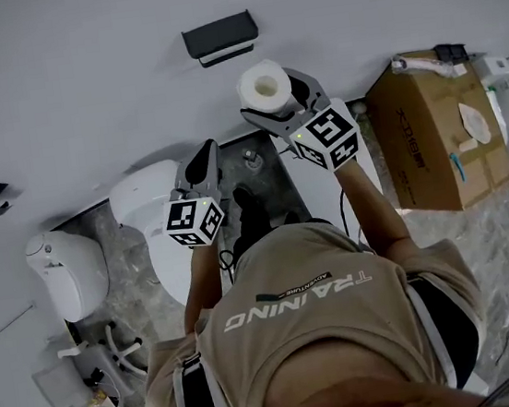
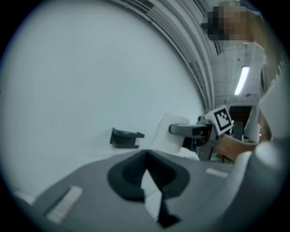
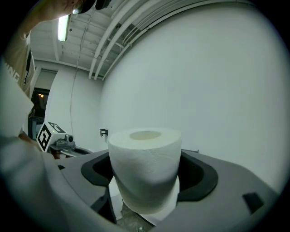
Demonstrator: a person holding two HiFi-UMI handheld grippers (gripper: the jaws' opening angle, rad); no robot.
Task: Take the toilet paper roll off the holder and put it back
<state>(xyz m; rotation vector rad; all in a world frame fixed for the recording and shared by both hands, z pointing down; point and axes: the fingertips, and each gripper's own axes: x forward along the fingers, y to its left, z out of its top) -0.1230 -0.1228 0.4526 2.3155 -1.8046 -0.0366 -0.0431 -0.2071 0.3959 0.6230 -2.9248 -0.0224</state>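
The right tool (image 1: 284,108) squeezes the toilet paper roll (image 1: 264,86), with the holder (image 1: 220,38) near, at eleven o'clock. The left tool (image 1: 202,161) is closed and empty. A loose squeeze could drop the soft roll.

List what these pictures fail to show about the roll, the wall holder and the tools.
1. Holder: the head view shows it small, from above; the left gripper view blurs it, so any rod is unseen.
2. Toilet paper roll: in the right gripper view its lower end is behind the right tool; loose end hidden.
3. Cardboard box: print too small in the head view.
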